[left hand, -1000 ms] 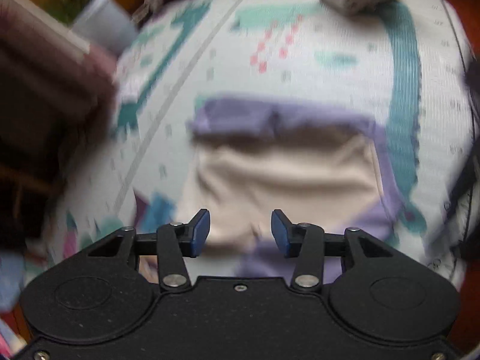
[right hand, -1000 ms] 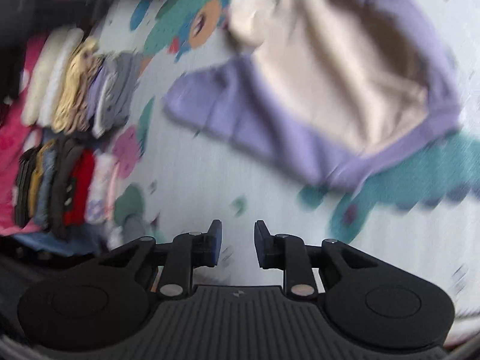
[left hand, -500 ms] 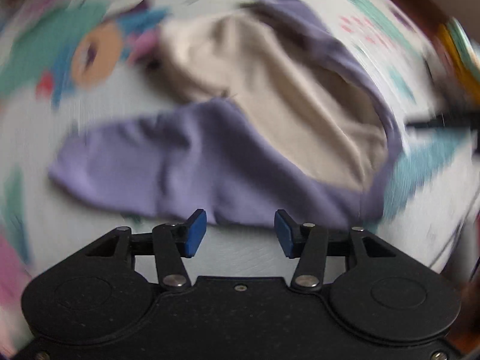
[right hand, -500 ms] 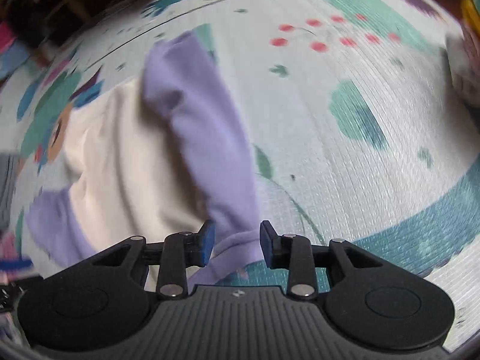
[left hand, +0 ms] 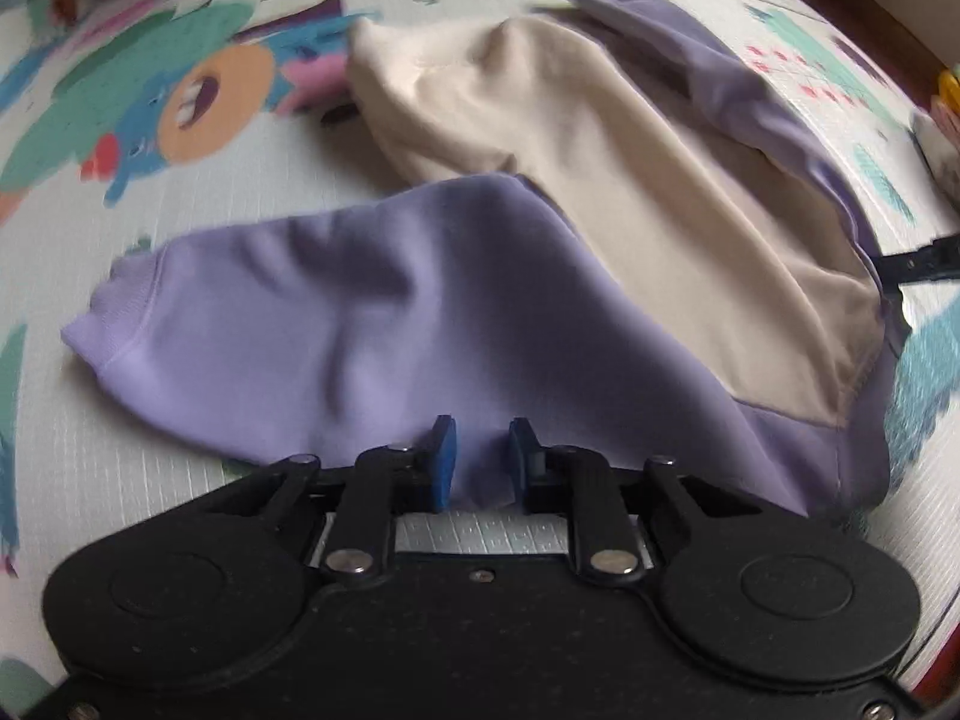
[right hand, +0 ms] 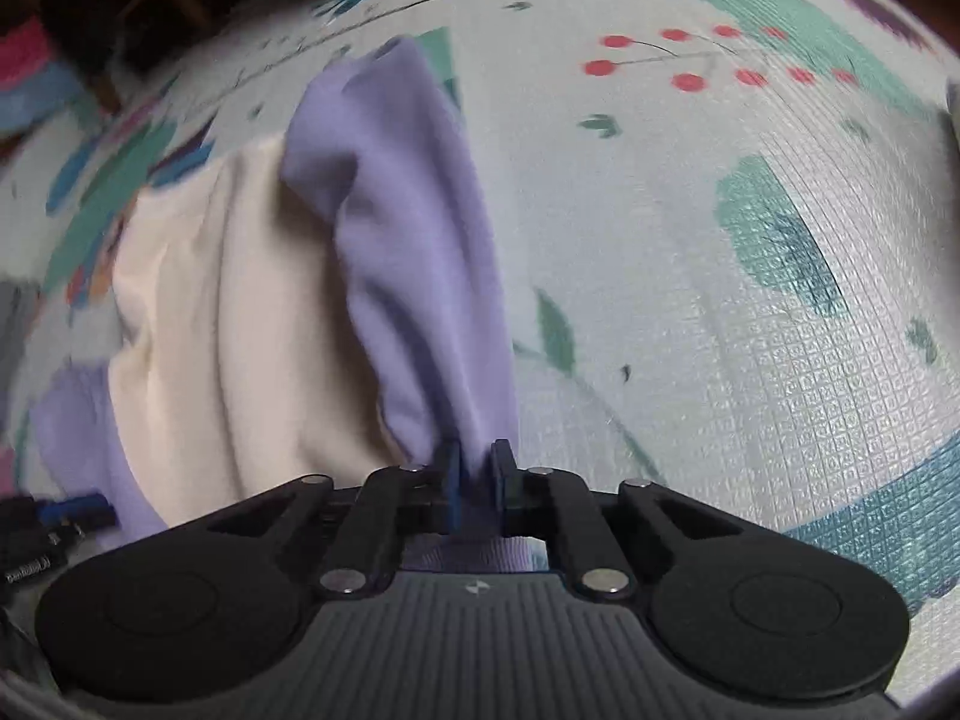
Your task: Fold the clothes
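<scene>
Both grippers [left hand: 480, 456] [right hand: 477, 483] closing — seemingly on sweatshirt [left hand: 600, 180]

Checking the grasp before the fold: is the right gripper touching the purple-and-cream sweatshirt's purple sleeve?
Touching. In the right wrist view, the right gripper has its closing jaws pinched on the purple sleeve of the sweatshirt, fabric bunched between both blue pads.

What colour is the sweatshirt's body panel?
Cream; the sweatshirt's body panel sits between lilac sleeves, clearest in the left wrist view.

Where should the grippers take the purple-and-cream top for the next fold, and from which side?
By its purple edges, from above. The left gripper is closing on a pinch of purple fabric at the top's near hem; the right gripper is closing on the sleeve near its cuff. Both edges lie flat on the mat.
</scene>
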A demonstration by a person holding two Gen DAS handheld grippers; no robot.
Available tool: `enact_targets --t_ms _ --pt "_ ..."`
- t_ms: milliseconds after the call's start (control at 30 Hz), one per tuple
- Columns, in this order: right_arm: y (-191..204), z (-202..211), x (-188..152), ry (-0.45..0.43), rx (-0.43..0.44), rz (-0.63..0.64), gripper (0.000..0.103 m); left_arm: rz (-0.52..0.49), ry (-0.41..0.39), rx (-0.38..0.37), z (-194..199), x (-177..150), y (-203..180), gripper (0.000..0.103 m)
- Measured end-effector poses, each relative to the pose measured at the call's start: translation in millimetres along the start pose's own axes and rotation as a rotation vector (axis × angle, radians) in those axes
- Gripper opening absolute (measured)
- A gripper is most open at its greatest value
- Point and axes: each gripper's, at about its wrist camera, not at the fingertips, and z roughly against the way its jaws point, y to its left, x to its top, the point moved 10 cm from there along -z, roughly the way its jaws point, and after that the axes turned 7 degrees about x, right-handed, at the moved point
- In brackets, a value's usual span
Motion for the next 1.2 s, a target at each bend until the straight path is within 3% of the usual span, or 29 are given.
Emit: enact_targets --t_ms 33,133,233,300,400,467,600,733,867,933,1000,1067,1133,1200 --pt "5 -1 -5 0.006 -0.018 0.016 0.010 -0.002 0.017 -0.001 1 0 2 0.002" --pt "16 0 -25 0.034 -0.033 -0.004 0.009 -0.044 0.075 0.036 8 -8 19 0.000" --pt "31 4 -51 0.093 -0.040 -0.020 0.009 -0.014 0.147 0.080 16 -30 53 0.000" --pt "43 6 -70 0.150 -0.015 -0.057 0.009 -0.014 0.198 0.166 23 -44 78 0.000" --pt "62 9 -90 0.234 0.031 -0.104 0.010 0.036 0.187 0.198 43 -54 105 0.001" --pt "69 20 -89 0.209 0.059 -0.121 0.012 0.054 0.165 0.244 61 -48 119 0.001" --pt "62 51 -65 0.159 0.054 -0.144 0.013 0.086 0.067 0.226 98 -15 117 0.001" --pt "53 100 -14 0.066 0.051 -0.108 0.029 0.092 -0.014 0.165 128 14 86 0.007" --pt "49 162 43 -0.035 0.087 -0.061 0.034 0.080 -0.066 0.086 146 35 42 0.028" --pt "52 198 70 -0.082 0.131 -0.034 0.036 0.052 -0.087 0.044 160 51 25 0.032" --pt "57 234 93 -0.120 0.161 0.013 0.037 0.030 -0.123 0.008 181 75 13 0.045" --pt "64 269 116 -0.149 0.177 0.068 0.052 0.001 -0.165 -0.024 211 104 19 0.064" --pt "71 301 131 -0.155 0.135 0.169 0.082 -0.061 -0.160 -0.065 241 126 26 0.068" --pt "77 325 141 -0.149 0.051 0.308 0.085 -0.176 -0.115 -0.076 263 135 32 0.073"
